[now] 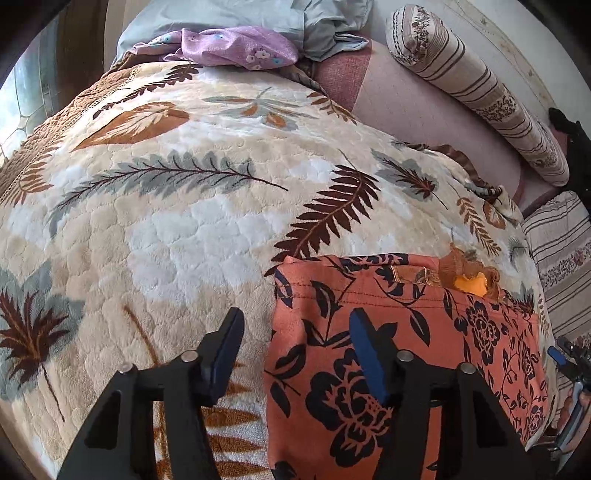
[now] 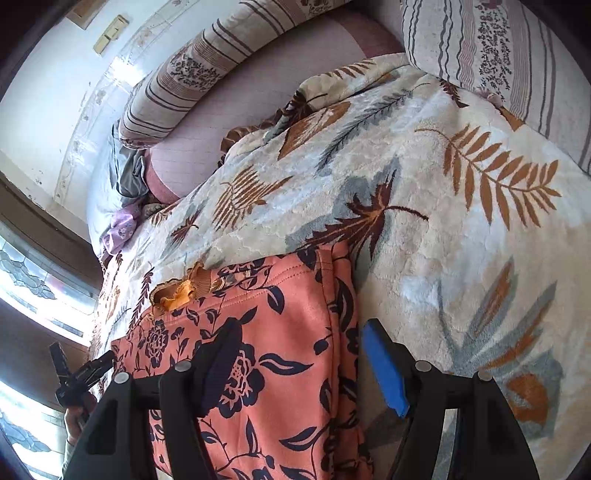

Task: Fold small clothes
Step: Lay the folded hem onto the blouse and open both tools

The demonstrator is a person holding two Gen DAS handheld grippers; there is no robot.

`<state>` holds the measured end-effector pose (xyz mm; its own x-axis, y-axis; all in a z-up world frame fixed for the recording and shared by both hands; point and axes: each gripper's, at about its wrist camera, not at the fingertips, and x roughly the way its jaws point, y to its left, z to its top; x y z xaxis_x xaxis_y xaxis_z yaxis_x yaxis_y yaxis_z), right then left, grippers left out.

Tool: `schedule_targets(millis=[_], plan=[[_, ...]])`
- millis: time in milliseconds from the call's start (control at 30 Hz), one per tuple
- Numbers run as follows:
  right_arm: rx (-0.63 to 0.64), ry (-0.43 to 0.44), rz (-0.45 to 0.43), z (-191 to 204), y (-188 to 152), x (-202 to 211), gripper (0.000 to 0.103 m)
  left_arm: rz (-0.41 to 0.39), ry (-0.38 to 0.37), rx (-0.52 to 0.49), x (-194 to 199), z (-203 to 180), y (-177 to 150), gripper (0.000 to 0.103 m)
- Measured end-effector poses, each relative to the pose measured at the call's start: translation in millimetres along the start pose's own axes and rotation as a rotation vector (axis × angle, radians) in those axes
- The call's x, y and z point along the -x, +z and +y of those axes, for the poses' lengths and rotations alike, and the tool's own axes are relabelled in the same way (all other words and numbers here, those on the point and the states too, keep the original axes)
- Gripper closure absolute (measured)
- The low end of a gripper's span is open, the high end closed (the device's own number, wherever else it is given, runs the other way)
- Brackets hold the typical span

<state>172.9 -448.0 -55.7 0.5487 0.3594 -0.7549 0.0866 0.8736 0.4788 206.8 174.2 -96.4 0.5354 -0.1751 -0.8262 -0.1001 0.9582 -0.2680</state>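
Observation:
An orange garment with a dark floral print lies folded flat on the leaf-patterned blanket; it also shows in the right wrist view. An orange-brown frilled trim sticks out at its far edge. My left gripper is open above the garment's left edge, one finger over the blanket, the other over the cloth. My right gripper is open above the garment's right edge, holding nothing. The right gripper shows at the left view's right edge, and the left gripper at the right view's left edge.
Striped floral pillows lie along the back on a pink sheet. A purple flowered cloth and a light blue cloth are piled at the far end. A stained-glass window is beside the bed.

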Motion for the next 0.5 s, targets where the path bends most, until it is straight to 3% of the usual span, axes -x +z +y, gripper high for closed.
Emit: schedule_targets(millis=[300, 367, 400, 467, 500], plan=[[0.221, -0.137, 0.007, 28.5, 7.0, -40.7, 0.035, 0.035, 0.001, -0.010, -8.6, -2.5, 1.0, 0.048], [0.230, -0.150, 0.048, 28.9, 5.6, -55.2, 0.048, 0.039, 0.013, -0.022, -11.4, -3.7, 1.8, 0.051], [0.224, -0.151, 0.073, 27.4, 4.7, -61.9, 0.069, 0.046, 0.021, -0.030, -13.5, -4.3, 2.1, 0.067], [0.250, -0.178, 0.067, 30.7, 2.5, -63.1, 0.077, 0.066, 0.031, -0.034, -17.6, -4.3, 3.2, 0.091], [0.261, -0.194, 0.059, 33.9, 2.1, -60.2, 0.090, 0.056, 0.039, -0.040, -16.1, -5.2, 3.6, 0.096]])
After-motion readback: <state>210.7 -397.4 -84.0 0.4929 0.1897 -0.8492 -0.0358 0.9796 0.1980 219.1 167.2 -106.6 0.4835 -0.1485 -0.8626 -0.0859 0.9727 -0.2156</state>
